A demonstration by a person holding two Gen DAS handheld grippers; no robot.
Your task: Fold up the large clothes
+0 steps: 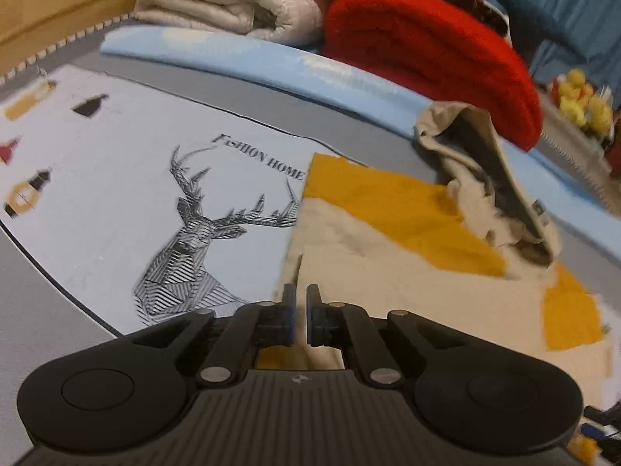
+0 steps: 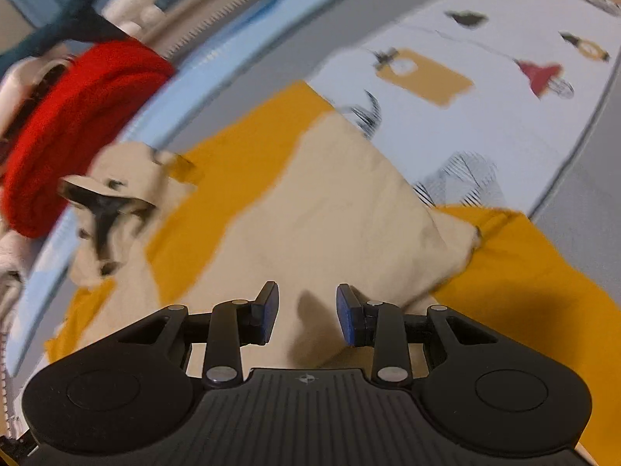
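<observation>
1. We find the garment (image 2: 330, 209), beige with mustard-yellow panels, lying partly folded on the printed mat (image 1: 116, 178). It sits toward the mat's far side, near the light-blue edge strip (image 1: 240, 66), and covers part of the deer print.
2. Its bunched beige end (image 1: 493, 194) stands raised against the strip, just below the red folded cloth (image 1: 427, 54).
3. The left gripper (image 1: 300, 320) shows a narrow gap between its pads, with no cloth seen between them; it hangs over the garment's near beige edge.
4. The right gripper (image 2: 306, 316) stands moderately apart, empty, over the beige panel.
5. We judge the fold is in mid-course, between grasps. The next move calls for each gripper to take an edge and carry it over squarely; the raised end needs flattening.
</observation>
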